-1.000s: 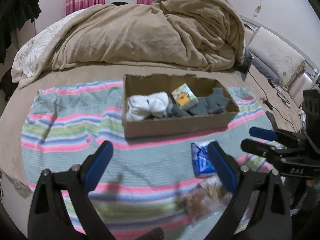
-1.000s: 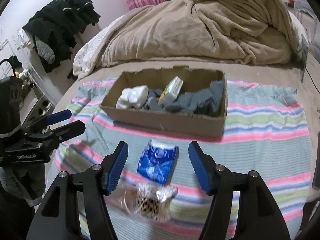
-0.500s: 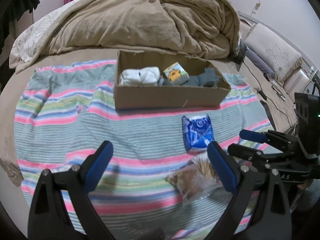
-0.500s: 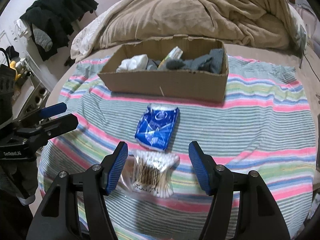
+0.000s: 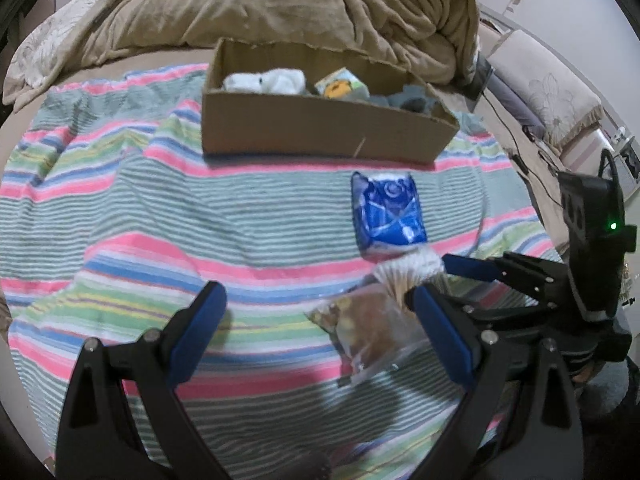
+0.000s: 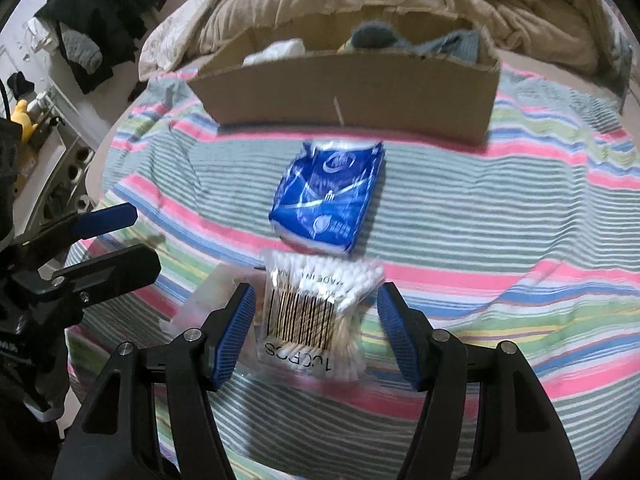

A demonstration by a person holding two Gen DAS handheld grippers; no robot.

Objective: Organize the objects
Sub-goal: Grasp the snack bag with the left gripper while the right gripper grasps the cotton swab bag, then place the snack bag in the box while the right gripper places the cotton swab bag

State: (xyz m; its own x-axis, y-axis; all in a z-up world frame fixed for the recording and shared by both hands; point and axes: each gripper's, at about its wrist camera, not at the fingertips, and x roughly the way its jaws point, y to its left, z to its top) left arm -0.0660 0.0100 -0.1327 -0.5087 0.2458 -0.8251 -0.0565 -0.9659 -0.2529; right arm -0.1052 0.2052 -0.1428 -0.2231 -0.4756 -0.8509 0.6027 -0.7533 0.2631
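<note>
A clear bag of cotton swabs (image 6: 316, 304) with a barcode lies on the striped blanket (image 6: 500, 232), between the open fingers of my right gripper (image 6: 314, 312), which is low over it. A blue tissue pack (image 6: 328, 196) lies just beyond it, in front of a cardboard box (image 6: 348, 96) holding white and grey socks and a small carton. In the left wrist view the swab bag (image 5: 376, 316) lies beside the right finger of my open left gripper (image 5: 318, 312), with the tissue pack (image 5: 386, 210) and box (image 5: 320, 132) beyond. The right gripper (image 5: 500, 276) shows there at right.
A rumpled tan duvet (image 5: 280, 4) lies behind the box. Pillows (image 5: 548, 80) and cables sit at the right of the bed. Dark clothes (image 6: 108, 12) hang at the far left. The left gripper (image 6: 108, 240) shows at the left of the right wrist view.
Both grippers have moved down and forward toward the blanket. The swab bag now sits between the right gripper's fingers. Both stay open.
</note>
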